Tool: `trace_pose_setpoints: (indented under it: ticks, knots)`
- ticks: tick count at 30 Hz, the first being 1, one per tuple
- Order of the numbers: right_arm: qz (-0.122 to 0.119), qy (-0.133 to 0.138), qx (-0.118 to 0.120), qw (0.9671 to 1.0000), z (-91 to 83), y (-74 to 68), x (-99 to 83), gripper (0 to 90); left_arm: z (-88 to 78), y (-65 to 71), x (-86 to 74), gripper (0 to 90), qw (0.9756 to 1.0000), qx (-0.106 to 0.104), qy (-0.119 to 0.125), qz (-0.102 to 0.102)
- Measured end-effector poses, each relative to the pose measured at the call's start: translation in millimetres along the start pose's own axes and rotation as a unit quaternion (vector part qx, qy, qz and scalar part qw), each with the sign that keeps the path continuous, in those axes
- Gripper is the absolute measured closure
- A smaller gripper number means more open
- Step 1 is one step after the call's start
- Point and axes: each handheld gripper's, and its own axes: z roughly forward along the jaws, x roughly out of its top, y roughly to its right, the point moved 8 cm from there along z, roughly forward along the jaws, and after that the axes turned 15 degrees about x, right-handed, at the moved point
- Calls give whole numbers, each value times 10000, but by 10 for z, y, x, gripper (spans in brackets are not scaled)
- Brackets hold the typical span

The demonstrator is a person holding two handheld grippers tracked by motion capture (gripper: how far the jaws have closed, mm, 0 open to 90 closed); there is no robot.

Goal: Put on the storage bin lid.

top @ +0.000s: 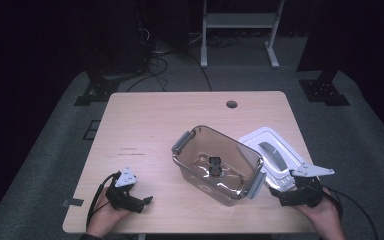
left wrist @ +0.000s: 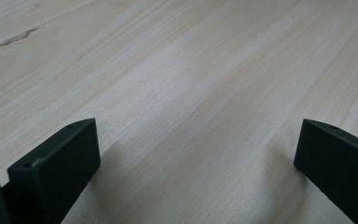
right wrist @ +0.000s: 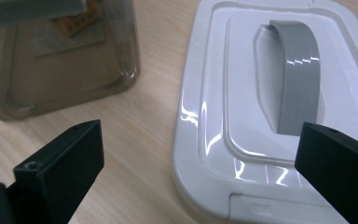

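Note:
A clear brownish plastic box with grey side latches stands near the table's middle, a small dark object lying on its floor. Its white lid with a grey handle lies flat to the right of it. My right gripper rests at the lid's near corner, open; in the right gripper view the lid and its handle lie between the jaws, the box at upper left. My left gripper sits open at the front left, bare wood between its jaws.
The wooden table has a cable hole near its far edge. A strip of grey tape marks the front left corner. Beyond the table stand a white frame, dark stands and floor cables.

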Motion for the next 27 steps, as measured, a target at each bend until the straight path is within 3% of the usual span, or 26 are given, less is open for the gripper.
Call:
trace_pose_setpoints:
  ticks: [16,18,25,27]
  knots:
    - [155,79,-328,9993,33,304,188,3,0,0,0,0,10000,-1,0,-1]
    - [198,98,-313,9993,40,339,198,54,0,0,0,0,10000,0,-3,1]
    - [298,116,-380,9988,79,495,239,68,3,2,3,0,10000,-5,10,-6]
    - [312,147,-377,9987,81,523,262,113,3,2,4,0,10000,-6,11,-1]
